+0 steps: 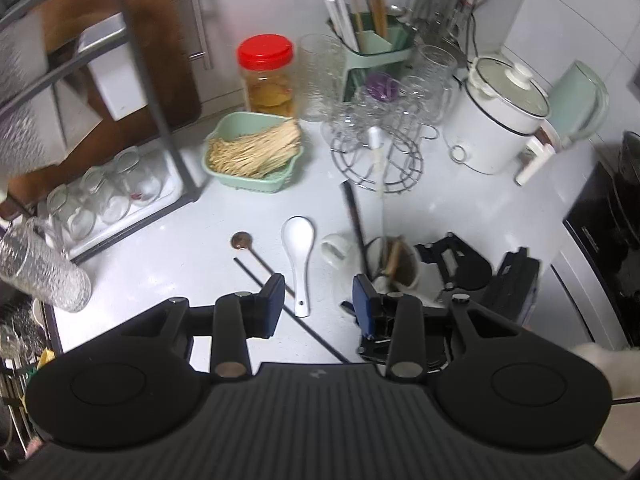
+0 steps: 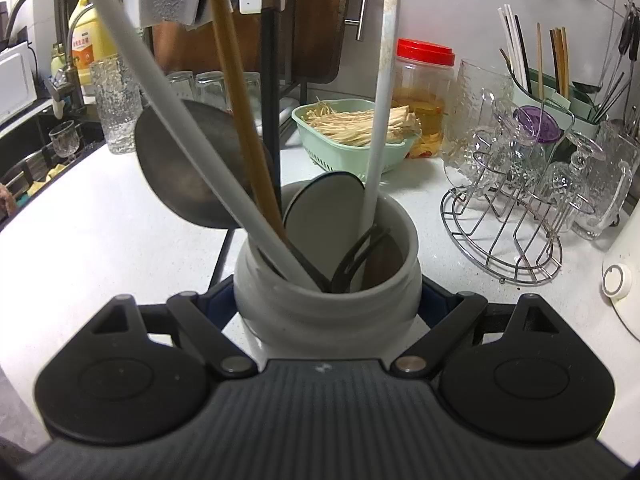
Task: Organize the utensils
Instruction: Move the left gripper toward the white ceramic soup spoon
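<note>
In the left wrist view my left gripper (image 1: 319,308) hovers open over the white counter with nothing pressed between its blue pads. Just ahead of it lie a white ceramic spoon (image 1: 298,256), a small brown spoon (image 1: 241,241) and a black chopstick (image 1: 260,280) that runs slantwise under the gap between the fingers. To the right stands a white utensil crock (image 1: 408,276). My right gripper (image 2: 326,300) is shut on this crock (image 2: 328,312), one pad on each side. A ladle (image 2: 180,168), white handles, a wooden handle and a dark slotted tool stick out of it.
A green basket of pale sticks (image 1: 252,152), a red-lidded jar (image 1: 266,76), a wire rack of glasses (image 1: 376,152), a white cooker (image 1: 496,120) and a green chopstick holder (image 1: 376,48) stand at the back. A dish rack with glasses (image 1: 112,196) is on the left, a black stove (image 1: 600,240) on the right.
</note>
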The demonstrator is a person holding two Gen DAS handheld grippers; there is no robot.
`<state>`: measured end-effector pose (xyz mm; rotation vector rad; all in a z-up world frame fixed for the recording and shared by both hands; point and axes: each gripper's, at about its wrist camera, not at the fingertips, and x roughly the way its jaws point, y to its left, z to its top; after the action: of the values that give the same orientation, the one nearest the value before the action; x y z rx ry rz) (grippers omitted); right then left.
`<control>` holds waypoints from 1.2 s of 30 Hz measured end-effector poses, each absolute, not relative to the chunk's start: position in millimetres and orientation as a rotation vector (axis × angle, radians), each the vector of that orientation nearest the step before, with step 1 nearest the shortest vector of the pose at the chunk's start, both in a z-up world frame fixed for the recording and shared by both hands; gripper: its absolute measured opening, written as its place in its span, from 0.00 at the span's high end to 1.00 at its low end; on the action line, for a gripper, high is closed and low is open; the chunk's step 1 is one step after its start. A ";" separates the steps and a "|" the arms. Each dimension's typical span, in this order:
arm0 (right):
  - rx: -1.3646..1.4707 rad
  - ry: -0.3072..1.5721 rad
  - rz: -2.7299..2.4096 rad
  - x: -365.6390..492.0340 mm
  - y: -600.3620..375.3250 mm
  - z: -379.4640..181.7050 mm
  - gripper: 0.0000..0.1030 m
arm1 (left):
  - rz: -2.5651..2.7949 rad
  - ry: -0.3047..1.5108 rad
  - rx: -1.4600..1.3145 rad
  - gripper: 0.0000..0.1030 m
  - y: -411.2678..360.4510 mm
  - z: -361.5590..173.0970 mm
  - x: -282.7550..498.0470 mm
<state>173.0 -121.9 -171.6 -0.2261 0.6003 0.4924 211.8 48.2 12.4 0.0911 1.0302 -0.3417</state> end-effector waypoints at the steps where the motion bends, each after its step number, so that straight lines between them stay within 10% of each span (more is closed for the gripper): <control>1: -0.227 0.600 0.493 173.0 -121.7 -171.6 0.11 | -0.330 1.028 0.082 0.59 52.7 7.7 210.8; 36: -0.198 0.602 0.547 166.7 -124.6 -168.4 0.01 | -0.107 0.982 -0.288 0.59 96.8 -140.8 211.0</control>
<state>166.7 -124.6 -168.4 -0.1979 0.6021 0.5470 211.0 96.8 -140.8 -0.2885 0.9822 -0.1072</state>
